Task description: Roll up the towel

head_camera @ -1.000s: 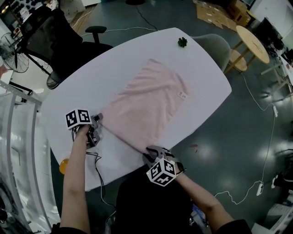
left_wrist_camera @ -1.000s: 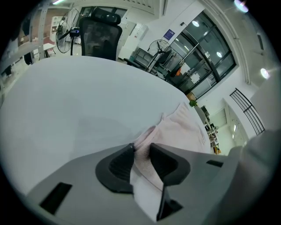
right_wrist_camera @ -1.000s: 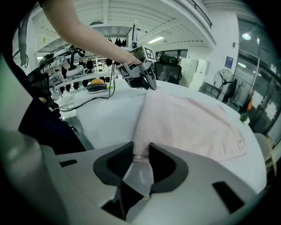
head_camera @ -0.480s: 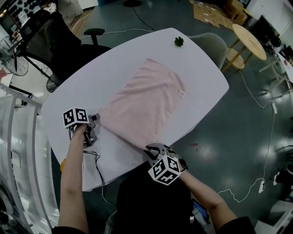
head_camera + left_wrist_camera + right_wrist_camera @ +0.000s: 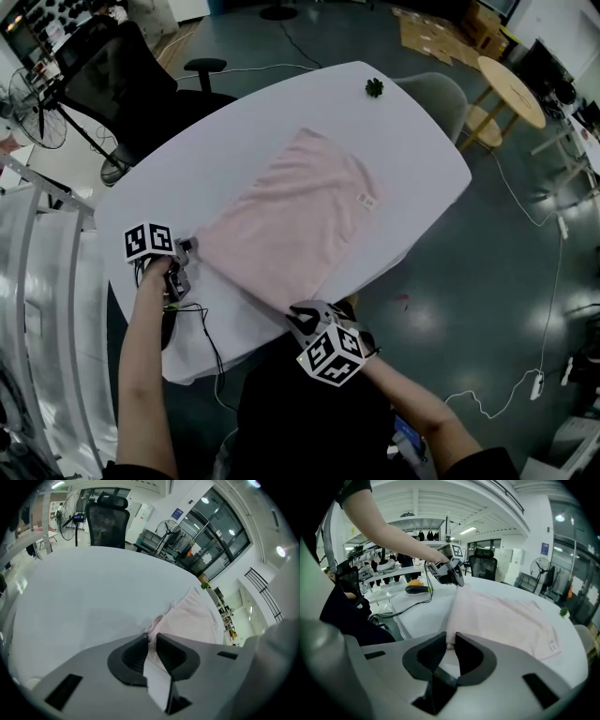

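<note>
A pale pink towel [image 5: 291, 211] lies spread flat on the white oval table [image 5: 281, 103]. My left gripper [image 5: 186, 251] is shut on the towel's near left corner [image 5: 161, 620]. Its jaws have just been closing with the cloth between them. At the table's near edge my right gripper [image 5: 298, 316] is shut on the near right corner [image 5: 457, 606]. Its jaws have also just been closing on cloth. The near edge runs taut between the two grippers, lifted slightly. In the right gripper view the left gripper [image 5: 457, 581] shows at the other end of that edge.
A small green plant [image 5: 374, 87] sits at the table's far end. A black cable [image 5: 208, 337] trails over the near left edge. A black office chair [image 5: 112, 75] stands at the far left, with a grey chair [image 5: 441, 94] and a round wooden table [image 5: 517, 89] at the far right.
Both grippers have shifted a little with the towel's near corners in them. The near edge has come up off the table and pulled taut.
</note>
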The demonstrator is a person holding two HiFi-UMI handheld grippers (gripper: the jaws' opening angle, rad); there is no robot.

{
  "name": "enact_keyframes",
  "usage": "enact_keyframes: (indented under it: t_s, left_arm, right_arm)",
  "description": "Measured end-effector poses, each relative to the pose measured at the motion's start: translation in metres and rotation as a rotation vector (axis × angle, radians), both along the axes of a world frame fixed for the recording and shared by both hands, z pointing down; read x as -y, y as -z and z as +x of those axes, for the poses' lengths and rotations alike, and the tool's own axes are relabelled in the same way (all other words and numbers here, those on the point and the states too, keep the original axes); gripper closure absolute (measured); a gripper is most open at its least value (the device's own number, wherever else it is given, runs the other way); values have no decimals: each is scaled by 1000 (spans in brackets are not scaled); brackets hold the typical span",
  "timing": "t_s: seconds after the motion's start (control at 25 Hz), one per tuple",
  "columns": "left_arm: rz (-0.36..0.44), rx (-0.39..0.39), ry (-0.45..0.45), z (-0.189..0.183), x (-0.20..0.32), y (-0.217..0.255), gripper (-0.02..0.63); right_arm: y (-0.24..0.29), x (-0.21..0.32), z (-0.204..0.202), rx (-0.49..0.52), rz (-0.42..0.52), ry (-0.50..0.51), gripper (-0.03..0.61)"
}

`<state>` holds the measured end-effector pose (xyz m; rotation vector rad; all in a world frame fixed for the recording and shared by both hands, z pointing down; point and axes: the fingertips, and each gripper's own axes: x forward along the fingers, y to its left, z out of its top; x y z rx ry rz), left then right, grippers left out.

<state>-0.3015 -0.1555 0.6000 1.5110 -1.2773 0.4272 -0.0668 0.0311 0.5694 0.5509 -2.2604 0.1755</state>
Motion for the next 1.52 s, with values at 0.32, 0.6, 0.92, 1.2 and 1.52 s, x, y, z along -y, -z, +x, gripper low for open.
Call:
enact_keyframes:
  t_s: [0.32, 0.6, 0.92, 1.2, 1.52]
  left_arm:
    - [-61, 60, -3, -11, -21, -21, 543]
    - [-120, 207, -160, 7, 2, -13, 541]
    - [-103, 207, -259, 57, 47, 6, 525]
    - [-121, 247, -186, 76, 77, 0, 465]
    - [-5, 114, -159, 72, 101, 27, 357]
  right_arm:
    - [-24, -23, -16, 57, -151, -35, 514]
    - [-3, 11, 5, 336, -345, -243, 515]
    - [2, 56, 52, 489, -445, -445, 512]
    - [-18, 81, 77, 440, -423, -505, 506]
    - [-50, 87, 92, 326, -406, -497, 504]
